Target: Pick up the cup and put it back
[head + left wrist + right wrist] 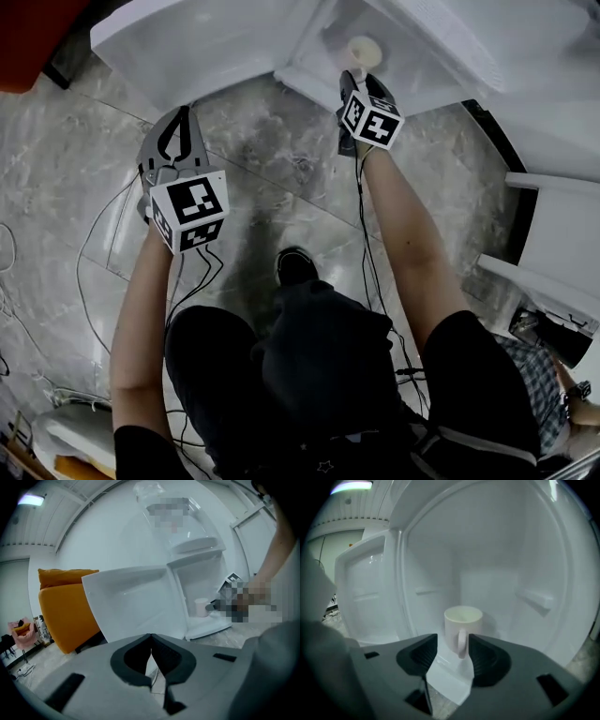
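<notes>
A person crouches over a marbled floor (281, 141) with a gripper in each hand, facing a low white fridge (534, 550) whose door (187, 37) stands swung wide. The cup (462, 620) – pale, upright, its handle turned outward – stands on the bottom of the fridge compartment. The right gripper (354, 82) reaches into the opening with its jaws apart; in the right gripper view the cup's handle lies in the gap between the tips, close to one pad, and the jaws do not press on it. The left gripper (184, 112) hovers above the floor before the open door, its tips meeting and nothing between them. An orange armchair (65, 611) stands beside the door – cables (94, 244) trail across the floor.
</notes>
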The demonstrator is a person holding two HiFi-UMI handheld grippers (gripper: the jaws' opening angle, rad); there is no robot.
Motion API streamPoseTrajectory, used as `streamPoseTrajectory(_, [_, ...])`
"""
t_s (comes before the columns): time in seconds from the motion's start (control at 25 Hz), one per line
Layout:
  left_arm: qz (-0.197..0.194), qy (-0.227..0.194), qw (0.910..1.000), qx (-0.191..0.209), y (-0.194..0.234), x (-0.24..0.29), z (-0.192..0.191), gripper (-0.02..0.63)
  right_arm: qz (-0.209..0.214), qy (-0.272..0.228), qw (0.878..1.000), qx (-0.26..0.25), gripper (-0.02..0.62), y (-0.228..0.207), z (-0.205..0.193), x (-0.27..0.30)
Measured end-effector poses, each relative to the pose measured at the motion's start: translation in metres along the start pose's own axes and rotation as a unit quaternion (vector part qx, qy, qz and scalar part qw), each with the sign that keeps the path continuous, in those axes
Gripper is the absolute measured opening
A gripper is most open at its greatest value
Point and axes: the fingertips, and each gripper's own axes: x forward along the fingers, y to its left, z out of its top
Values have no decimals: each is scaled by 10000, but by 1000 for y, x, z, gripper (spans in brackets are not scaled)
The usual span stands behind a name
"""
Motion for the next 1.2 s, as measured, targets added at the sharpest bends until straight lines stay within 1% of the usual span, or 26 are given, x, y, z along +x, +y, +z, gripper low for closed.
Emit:
streamPoseTrajectory(0.12, [62,-56,10000,-52,9,2,-2,11,-224,47,9997,55,192,-6,-5,11])
streamPoseTrajectory(0.2, [105,-53,9999,-65,14,1,-5,11,-332,103,9994,-40,165,-7,-7,16])
streamPoseTrajectory(0.28, [129,-8,9999,-97,18,-2,-10,11,-450,114,9988,-158,125,-11,-7,18])
streamPoseTrajectory(0.32, [118,21,9998,-130,18,-3,-12,11,-494,121,9985,-189,83,-14,-6,18])
streamPoseTrajectory(0.36, [95,46,9998,-166,19,-5,-15,11,-506,150,9984,-193,59,-17,-5,18])
streamPoseTrajectory(0.4, [71,63,9998,-191,19,-6,-17,11,-485,192,9985,-169,57,-17,-5,18])
streamPoseTrajectory(0.48, [53,73,9997,-205,22,-10,-19,11,-406,238,9988,-137,51,-16,-3,14])
streamPoseTrajectory(0.56, [50,58,9997,-215,24,-14,-18,11,-304,225,9988,-300,48,-11,2,6])
streamPoseTrajectory(0.64, [31,-4,9998,-185,27,-19,-10,11,-212,252,9985,-448,46,-6,5,-6])
streamPoseTrajectory(0.72, [18,-99,9998,-148,31,-25,1,11,-101,241,9987,-449,44,-1,9,-21])
streamPoseTrajectory(0.88, [33,-393,9991,-174,42,-42,25,11,208,-27,9988,-439,43,17,28,-59])
streamPoseTrajectory(0.96, [92,-525,9982,-256,50,-55,36,11,442,-165,9972,-585,43,31,39,-80])
streamPoseTrajectory(1.04, [201,-608,9974,-332,63,-69,48,11,656,-279,9947,-741,43,47,49,-101])
streamPoseTrajectory(1.2, [465,-724,9955,-398,100,-99,86,11,900,-564,9916,-739,43,82,87,-137])
